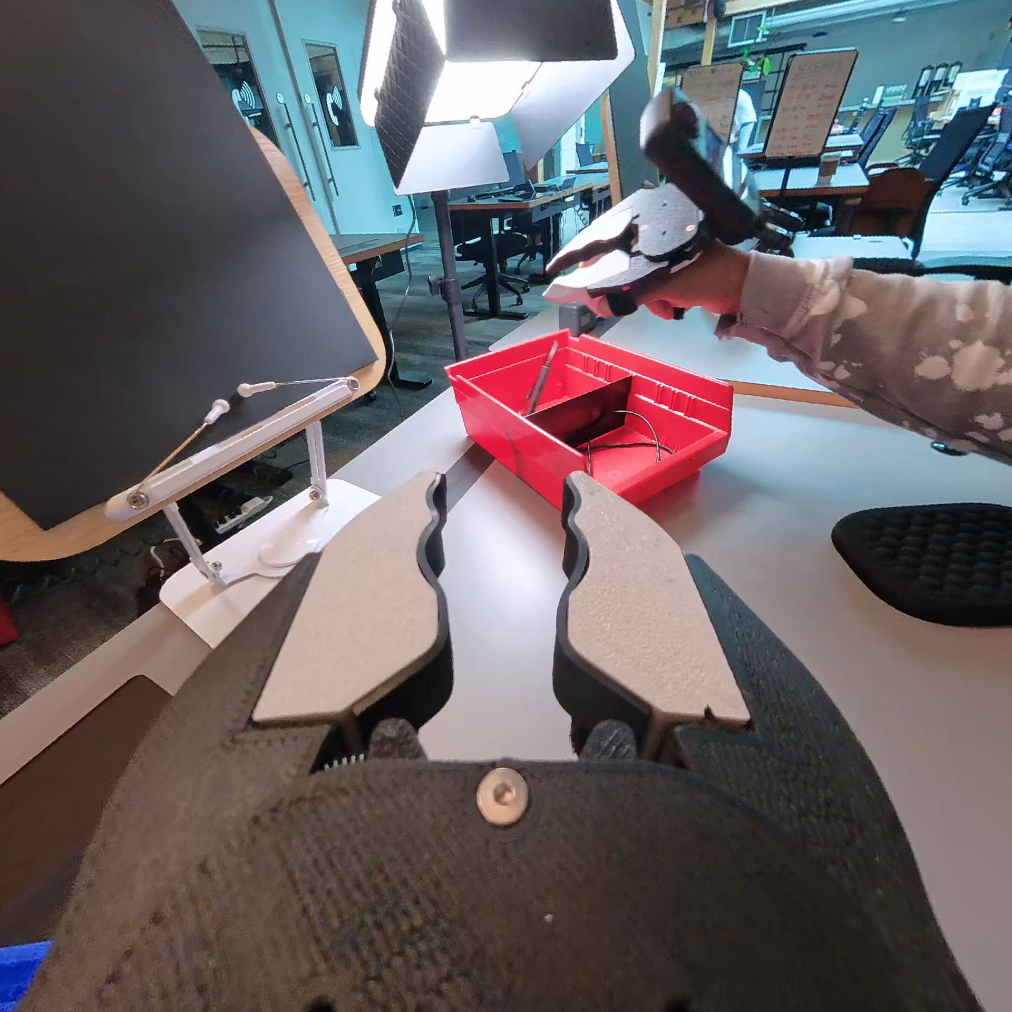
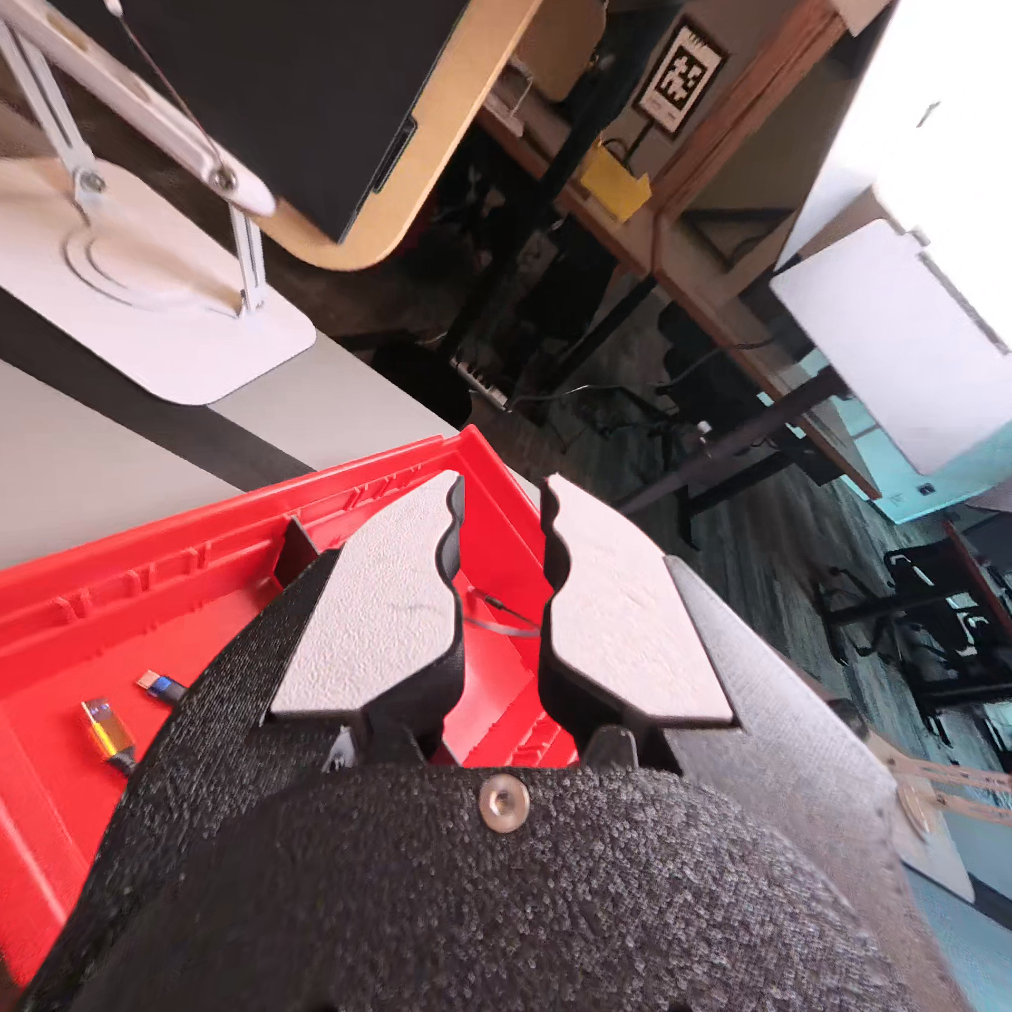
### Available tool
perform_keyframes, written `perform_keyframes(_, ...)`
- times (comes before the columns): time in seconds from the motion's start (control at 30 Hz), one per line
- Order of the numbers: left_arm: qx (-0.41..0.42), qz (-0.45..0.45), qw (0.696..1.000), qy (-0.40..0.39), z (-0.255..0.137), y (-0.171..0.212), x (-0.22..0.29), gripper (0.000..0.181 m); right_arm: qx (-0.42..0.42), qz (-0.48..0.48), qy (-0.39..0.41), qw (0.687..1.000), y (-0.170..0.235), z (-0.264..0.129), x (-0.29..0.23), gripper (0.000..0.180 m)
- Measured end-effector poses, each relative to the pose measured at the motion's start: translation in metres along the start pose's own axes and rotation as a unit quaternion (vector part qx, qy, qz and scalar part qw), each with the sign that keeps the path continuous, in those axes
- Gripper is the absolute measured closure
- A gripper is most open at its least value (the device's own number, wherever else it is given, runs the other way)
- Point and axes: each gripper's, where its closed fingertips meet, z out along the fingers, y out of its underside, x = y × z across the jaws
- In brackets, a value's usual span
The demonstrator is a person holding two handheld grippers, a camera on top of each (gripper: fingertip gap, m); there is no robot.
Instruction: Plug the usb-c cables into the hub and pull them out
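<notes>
Here, left gripper (image 1: pixel 501 484) agape and empty over grey table (image 1: pixel 821 684); right gripper (image 2: pixel 501 487) likewise, above red bin (image 2: pixel 164 553).

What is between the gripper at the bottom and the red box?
Only bare grey table. The left wrist view shows the open left gripper just short of the red box, with nothing lying on that stretch.

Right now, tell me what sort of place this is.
Probably an open-plan office used as a recording workspace: rows of desks and office chairs, whiteboards, and a studio light panel over the table.
</notes>
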Motion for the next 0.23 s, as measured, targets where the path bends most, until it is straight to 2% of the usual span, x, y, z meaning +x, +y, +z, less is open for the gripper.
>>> perform_keyframes(0.13,0.002,-0.007,1.000,-0.004,-0.003,-0.001,-0.004,0.141,0.046,0.047,-0.013,0.998,-0.011,-0.028,-0.012,0.153)
perform_keyframes(0.23,-0.005,0.002,1.000,-0.023,-0.009,-0.001,-0.012,0.140,0.113,0.135,-0.071,0.982,-0.026,-0.058,-0.039,0.154)
